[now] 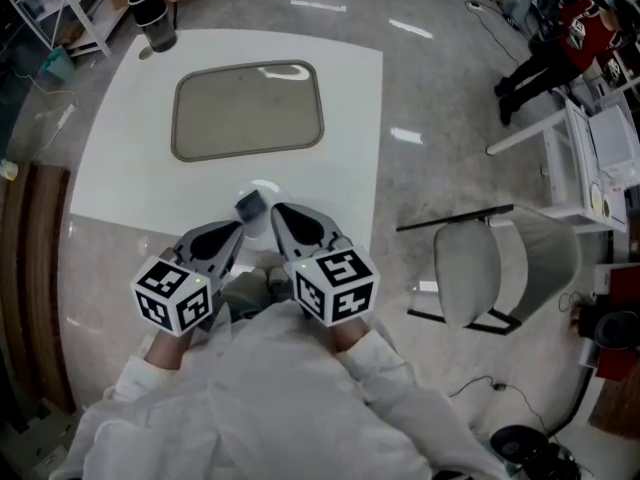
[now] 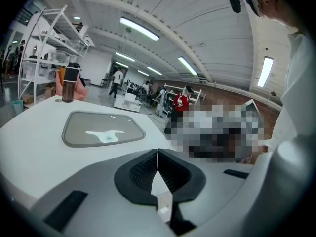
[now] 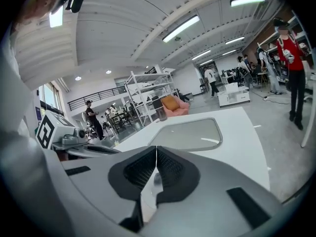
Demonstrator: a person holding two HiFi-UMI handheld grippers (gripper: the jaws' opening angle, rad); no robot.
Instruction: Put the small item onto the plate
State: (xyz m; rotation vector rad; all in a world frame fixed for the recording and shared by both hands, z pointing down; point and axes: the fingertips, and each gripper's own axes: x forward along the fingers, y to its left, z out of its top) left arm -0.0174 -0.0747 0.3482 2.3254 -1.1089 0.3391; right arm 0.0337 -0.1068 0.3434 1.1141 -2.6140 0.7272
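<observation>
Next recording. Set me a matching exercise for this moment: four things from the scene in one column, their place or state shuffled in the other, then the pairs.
Things:
1 plate
2 dark bottle
3 chair
4 left gripper

Places or states:
A on the floor, right of the table
B jaws shut, holding nothing
C far left corner of the table
D middle of the table, nothing on it

Pairs: 1-D, 2-C, 3-A, 4-B

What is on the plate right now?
Nothing: the plate shows only bare surface with light glare, uncovered in the head view. The small item lies on the table, outside it.
</observation>
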